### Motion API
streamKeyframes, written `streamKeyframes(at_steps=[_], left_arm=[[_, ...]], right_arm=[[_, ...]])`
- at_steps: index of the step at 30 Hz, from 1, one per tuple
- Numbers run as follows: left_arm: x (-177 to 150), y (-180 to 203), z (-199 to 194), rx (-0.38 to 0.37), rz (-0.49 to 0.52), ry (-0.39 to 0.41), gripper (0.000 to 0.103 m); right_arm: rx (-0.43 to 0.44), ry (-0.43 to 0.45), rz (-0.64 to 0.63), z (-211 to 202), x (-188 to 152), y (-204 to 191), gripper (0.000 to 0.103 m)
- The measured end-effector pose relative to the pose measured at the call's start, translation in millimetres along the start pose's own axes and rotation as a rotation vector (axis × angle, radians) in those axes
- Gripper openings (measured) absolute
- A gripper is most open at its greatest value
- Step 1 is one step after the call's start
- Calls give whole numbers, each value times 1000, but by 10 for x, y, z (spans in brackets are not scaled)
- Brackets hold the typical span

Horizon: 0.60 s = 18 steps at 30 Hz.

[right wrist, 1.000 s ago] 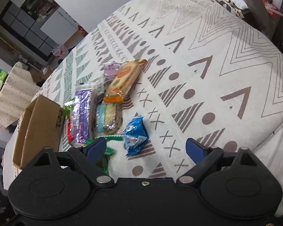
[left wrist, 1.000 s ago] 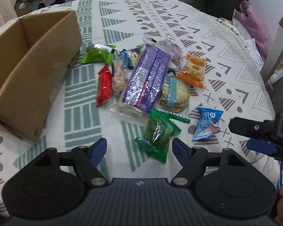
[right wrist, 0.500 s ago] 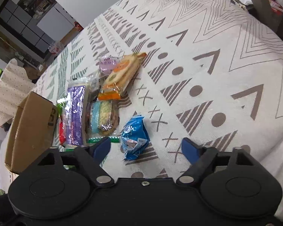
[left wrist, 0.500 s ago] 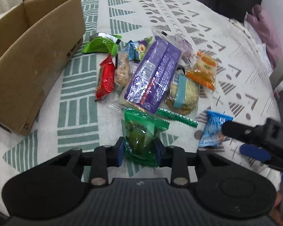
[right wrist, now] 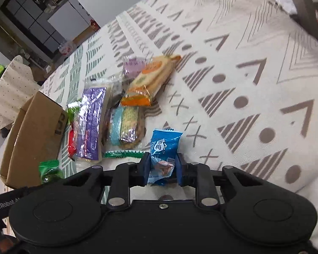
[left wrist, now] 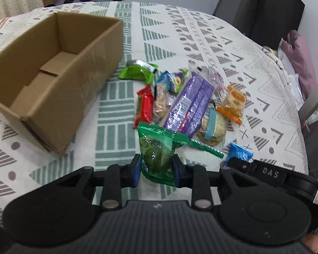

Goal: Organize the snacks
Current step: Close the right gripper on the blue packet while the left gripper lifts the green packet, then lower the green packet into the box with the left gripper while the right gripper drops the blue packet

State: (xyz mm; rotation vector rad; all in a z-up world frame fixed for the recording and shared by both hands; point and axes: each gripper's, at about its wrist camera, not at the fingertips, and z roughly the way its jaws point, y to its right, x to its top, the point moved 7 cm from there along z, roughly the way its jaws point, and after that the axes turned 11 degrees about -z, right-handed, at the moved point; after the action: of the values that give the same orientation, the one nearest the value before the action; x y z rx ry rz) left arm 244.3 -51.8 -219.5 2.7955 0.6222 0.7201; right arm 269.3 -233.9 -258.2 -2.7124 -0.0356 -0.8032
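Both jaws just closed, left gripper clamping green snack packet, seemingly lifted, right gripper pinching blue candy packet

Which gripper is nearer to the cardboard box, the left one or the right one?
Left. The left gripper, shut on a green snack, is just beside the cardboard box. The right gripper, shut on a blue snack, is beyond the snack pile.
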Motion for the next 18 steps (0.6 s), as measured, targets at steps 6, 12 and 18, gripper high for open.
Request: streamKeyframes(at_steps=[6,12,18], left_arm=[[41,-3,-210,-8,10,19,29],[87,-61,-461,-13,3,53,29],[195,-162,-696,-19,-16,88,29]], right_arm=[[40,49,3,-200,27,-86,23],[99,102,-30,-425,81,-309,23],[118,157,-62,-634,167,-498,23]])
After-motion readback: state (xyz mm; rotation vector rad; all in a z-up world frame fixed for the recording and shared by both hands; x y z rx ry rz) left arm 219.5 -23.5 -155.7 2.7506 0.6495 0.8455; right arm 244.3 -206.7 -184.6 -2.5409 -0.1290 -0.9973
